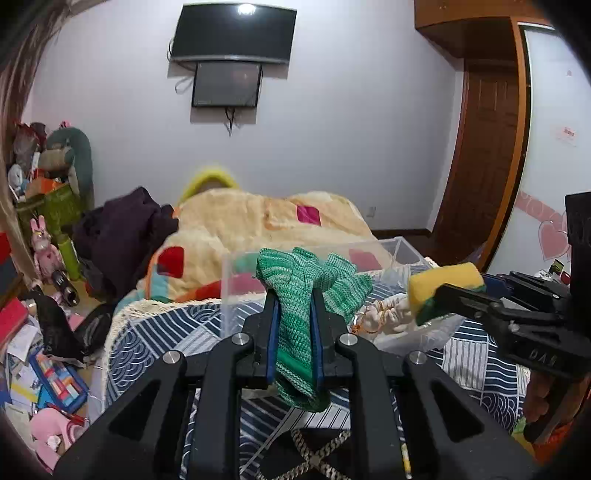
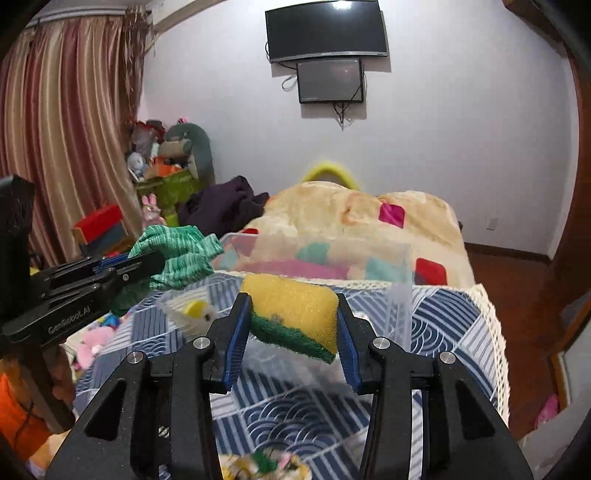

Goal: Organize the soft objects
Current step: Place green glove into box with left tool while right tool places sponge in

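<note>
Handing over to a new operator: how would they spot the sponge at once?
Start at the bed with the blue patterned cover and find the clear plastic box on it. In front of that box, the right hand-held gripper pinches the sponge: yellow foam on a dark green scouring layer, unlike the knitted green cloth beside it.

Green striped knit cloth [image 1: 295, 325], yellow-and-green sponge [image 2: 295, 314], navy-and-white patterned bedspread [image 2: 314, 413], cream blanket [image 1: 236, 218]

Ahead of me two dark screens [image 2: 327, 31] hang on the wall, striped curtains [image 2: 66, 122] to my left, a wooden door [image 1: 480, 147] to my right.
</note>
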Demonstrator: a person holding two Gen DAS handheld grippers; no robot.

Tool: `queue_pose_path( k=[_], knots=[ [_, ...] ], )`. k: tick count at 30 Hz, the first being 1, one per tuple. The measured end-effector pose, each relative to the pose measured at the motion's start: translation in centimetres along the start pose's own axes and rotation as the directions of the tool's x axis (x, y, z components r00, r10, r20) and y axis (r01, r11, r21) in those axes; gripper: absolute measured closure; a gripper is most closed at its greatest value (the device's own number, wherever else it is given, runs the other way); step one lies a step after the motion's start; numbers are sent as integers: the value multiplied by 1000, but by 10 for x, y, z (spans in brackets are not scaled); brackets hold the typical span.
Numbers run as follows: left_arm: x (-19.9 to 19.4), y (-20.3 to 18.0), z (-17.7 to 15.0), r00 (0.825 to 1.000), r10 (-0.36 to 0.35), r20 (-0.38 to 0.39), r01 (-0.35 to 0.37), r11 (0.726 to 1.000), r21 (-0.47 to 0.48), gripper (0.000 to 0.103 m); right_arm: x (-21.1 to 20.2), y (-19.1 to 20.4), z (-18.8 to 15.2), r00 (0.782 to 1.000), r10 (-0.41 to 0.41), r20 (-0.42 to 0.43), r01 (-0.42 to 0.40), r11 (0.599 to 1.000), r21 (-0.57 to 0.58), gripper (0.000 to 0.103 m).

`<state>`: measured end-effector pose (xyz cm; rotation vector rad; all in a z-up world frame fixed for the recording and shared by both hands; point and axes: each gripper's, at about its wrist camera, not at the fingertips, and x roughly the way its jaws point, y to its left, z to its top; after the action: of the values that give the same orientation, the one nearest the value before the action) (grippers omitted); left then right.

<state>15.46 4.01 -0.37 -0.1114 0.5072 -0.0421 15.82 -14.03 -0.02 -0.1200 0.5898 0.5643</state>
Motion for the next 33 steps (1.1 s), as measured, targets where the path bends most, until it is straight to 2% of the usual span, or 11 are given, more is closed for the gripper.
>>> queue_pose_path(
  k=[6,12,15,20,22,24,29,33],
  knots=[
    [43,-2,-3,996,29,-86,-29,1000,6,88,24,-2,5,998,-21,-60,22,1000,4,63],
    [66,-10,-8,989,12,-149,-5,999,46,88,45,-5,2,992,-22,-127,24,1000,13,62],
    [71,-15,-10,986,-4,-169,15,998,64,87,50,-2,-3,987,-58,-147,56,998,-16,59],
    [75,-17,-14,978,-17,-209,32,997,66,73,39,4,-8,985,-116,-126,109,992,-62,52],
    [69,-17,-15,978,-18,-206,31,998,60,53,35,4,-5,986,-124,-113,116,990,-77,45],
    [59,-16,-15,983,-5,-186,18,998,64,44,26,5,-2,988,-125,-91,118,989,-88,38],
    [26,-14,-10,992,13,-127,-2,996,89,38,-2,2,1,993,-116,-27,113,990,-85,27],
    [-7,-11,-12,998,24,-66,-18,996,85,27,-28,0,0,995,-93,22,94,994,-60,20]
  ],
)
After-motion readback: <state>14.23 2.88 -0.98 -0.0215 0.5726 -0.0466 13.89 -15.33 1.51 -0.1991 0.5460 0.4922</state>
